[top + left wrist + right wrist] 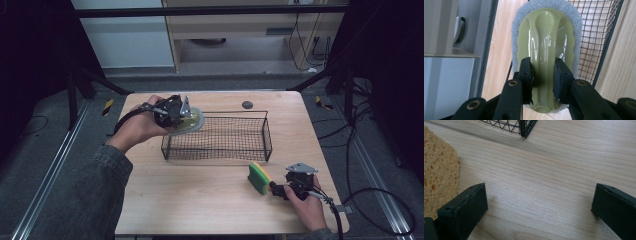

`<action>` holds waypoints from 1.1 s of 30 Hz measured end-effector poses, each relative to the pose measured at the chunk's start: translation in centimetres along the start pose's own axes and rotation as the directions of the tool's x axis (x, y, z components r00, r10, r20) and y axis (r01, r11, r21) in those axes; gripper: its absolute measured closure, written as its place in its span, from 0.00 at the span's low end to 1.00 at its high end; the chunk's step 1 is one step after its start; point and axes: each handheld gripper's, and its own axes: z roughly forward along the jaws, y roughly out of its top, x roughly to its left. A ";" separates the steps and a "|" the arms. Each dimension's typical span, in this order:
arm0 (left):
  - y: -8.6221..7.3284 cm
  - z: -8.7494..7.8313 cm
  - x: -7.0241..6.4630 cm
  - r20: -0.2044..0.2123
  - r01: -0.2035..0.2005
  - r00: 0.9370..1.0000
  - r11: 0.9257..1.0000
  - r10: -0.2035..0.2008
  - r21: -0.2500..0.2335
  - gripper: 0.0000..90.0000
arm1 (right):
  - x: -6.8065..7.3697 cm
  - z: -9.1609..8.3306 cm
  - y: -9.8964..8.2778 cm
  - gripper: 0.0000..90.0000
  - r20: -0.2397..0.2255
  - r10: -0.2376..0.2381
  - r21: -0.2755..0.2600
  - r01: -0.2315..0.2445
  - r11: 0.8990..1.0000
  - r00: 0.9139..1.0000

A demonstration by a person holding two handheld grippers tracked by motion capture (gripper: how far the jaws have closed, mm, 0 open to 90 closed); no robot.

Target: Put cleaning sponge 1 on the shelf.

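While the left fingers [541, 80] clench the raised green handle of a scrubber [546, 47], one black pad presses each side of that glossy ridge, and the grey scouring felt shows as a rim all round the green back. Seen from the high view, the left gripper [176, 111] holds the scrubber [189, 121] off the counter [200, 200], at the basket's near-left corner as the fingers face it, with the felt edge over the wire rim; whether it touches the wire I cannot tell. Beyond the fingertips in the left gripper view runs the black wire basket [596, 37], its mesh wall just beside the scrubber's far edge. The basket [220, 137] sits on the counter's middle, well apart from the right hand.

Right fingers [537, 205] are released, spread wide with bare wood between them. Just outside the left-hand finger [464, 207] in the right gripper view stands a sponge [437, 175], its orange porous face close to that pad, perhaps brushing it. From above, the right gripper [280, 189] rests low at the counter's near right, and the sponge [260, 177], yellow with a green layer, stands on edge just ahead of its fingertips. Farther off, past the open fingers, a corner of the basket [524, 127] comes into sight.
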 end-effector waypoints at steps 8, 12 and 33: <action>0.2 1.0 -0.5 -0.026 -0.031 0.999 0.999 0.032 0.032 0.79 | 0.0 0.0 0.0 0.00 -0.001 0.000 0.000 0.000 1.000 1.000; 0.3 1.7 -0.7 -0.026 -0.034 0.999 0.999 0.035 0.034 0.79 | 0.0 0.0 0.0 0.00 0.000 0.000 0.000 0.000 1.000 1.000; 1.1 4.9 -2.4 -0.012 -0.090 0.996 0.991 0.092 0.096 0.79 | 0.0 0.0 0.0 0.00 -0.001 0.000 0.000 0.000 1.000 1.000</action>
